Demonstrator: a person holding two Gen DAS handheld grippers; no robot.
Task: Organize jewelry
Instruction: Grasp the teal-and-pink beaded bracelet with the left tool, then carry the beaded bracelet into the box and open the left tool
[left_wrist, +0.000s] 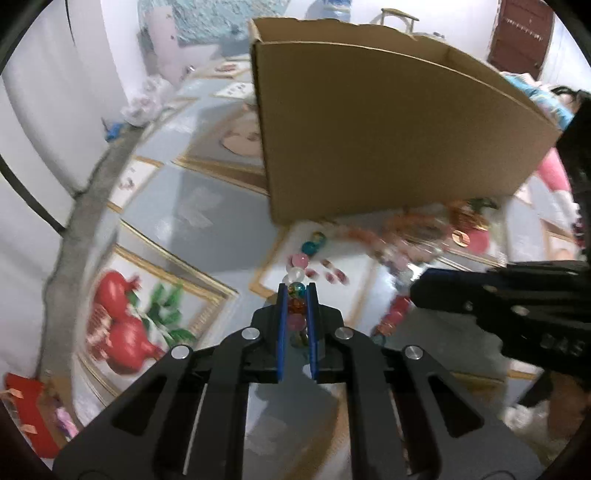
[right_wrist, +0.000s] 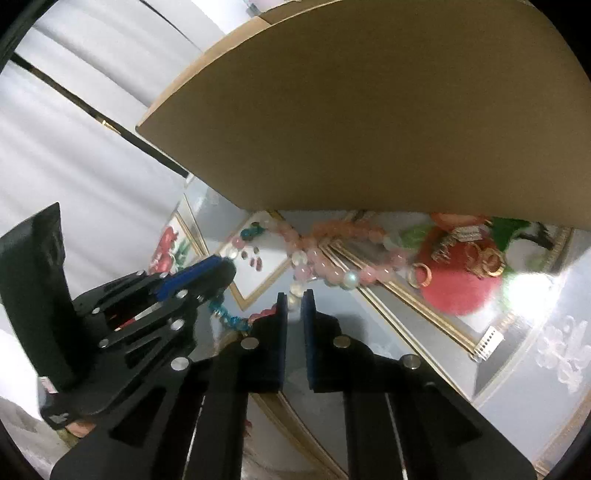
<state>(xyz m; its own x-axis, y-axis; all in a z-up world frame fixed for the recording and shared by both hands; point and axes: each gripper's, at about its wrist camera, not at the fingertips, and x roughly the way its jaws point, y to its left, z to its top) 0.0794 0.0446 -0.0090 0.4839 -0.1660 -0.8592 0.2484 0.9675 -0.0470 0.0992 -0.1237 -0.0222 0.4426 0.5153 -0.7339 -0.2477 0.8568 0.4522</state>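
Note:
My left gripper (left_wrist: 296, 288) is shut on a bracelet of large multicoloured glass beads (left_wrist: 297, 306); its free end (left_wrist: 308, 246) trails onto the table toward an open cardboard box (left_wrist: 388, 129). In the right wrist view the left gripper (right_wrist: 221, 264) is at the left, over the beads. My right gripper (right_wrist: 294, 295) is nearly closed, with pale beads (right_wrist: 293, 300) seen in the narrow gap; I cannot tell if it grips them. A pink bead necklace (right_wrist: 332, 258) and gold rings (right_wrist: 484, 260) lie ahead, below the box wall (right_wrist: 369, 110).
The table is covered by a printed cloth with gold frames and red pomegranates (left_wrist: 122, 321). A turquoise chip strand (right_wrist: 229, 319) lies by the right gripper. A small white comb-like piece (right_wrist: 487, 343) lies to the right. A white wall (left_wrist: 55, 110) borders the left.

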